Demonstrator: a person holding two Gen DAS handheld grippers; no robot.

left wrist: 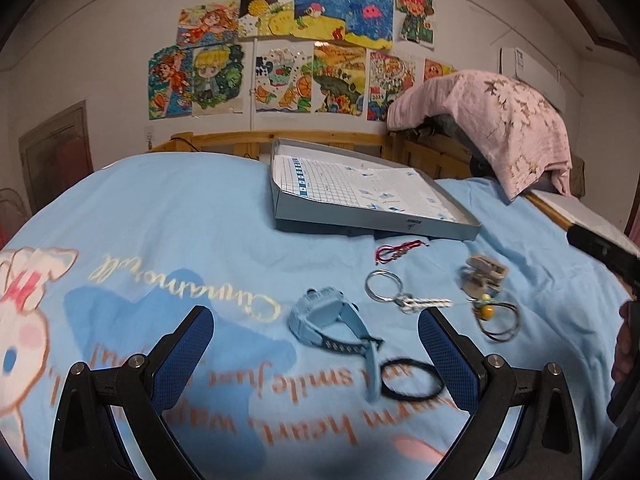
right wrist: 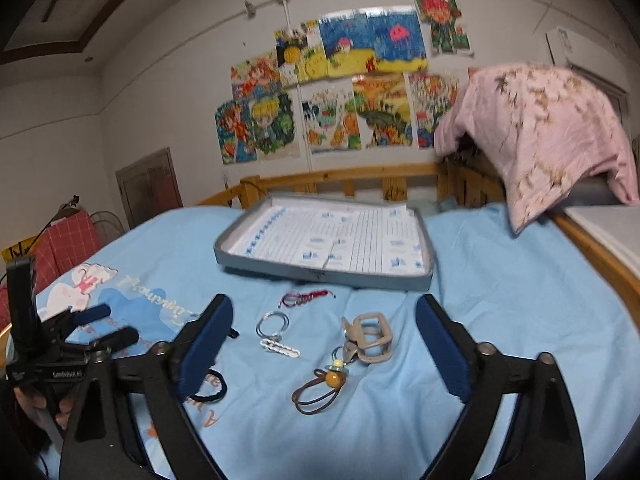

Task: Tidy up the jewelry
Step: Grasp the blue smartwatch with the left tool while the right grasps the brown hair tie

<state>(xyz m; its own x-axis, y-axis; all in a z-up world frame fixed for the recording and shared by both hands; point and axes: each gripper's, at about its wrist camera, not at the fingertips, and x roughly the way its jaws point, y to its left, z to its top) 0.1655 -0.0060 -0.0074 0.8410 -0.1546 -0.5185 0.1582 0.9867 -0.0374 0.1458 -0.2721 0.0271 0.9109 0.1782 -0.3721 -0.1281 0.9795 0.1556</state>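
Several small items lie on a light blue bedspread (left wrist: 200,220). In the left wrist view I see a pale blue watch (left wrist: 328,320), a black hair band (left wrist: 412,378), a silver key ring (left wrist: 384,286), a red cord bracelet (left wrist: 396,250), a beige clip (left wrist: 484,274) and a brown hair tie with a yellow bead (left wrist: 494,318). My left gripper (left wrist: 316,354) is open above the watch and band. My right gripper (right wrist: 324,344) is open over the brown hair tie (right wrist: 320,392), the beige clip (right wrist: 372,342) and the key ring (right wrist: 274,326); nothing is held. A grey shallow box (right wrist: 320,274) lies beyond.
The box's inside is lined with gridded white paper (left wrist: 360,188). A wooden bed rail (right wrist: 344,178) runs behind it, with a pink cloth (right wrist: 552,132) draped at the right. Children's drawings (left wrist: 280,52) cover the wall. The left gripper (right wrist: 92,328) shows at the right wrist view's left edge.
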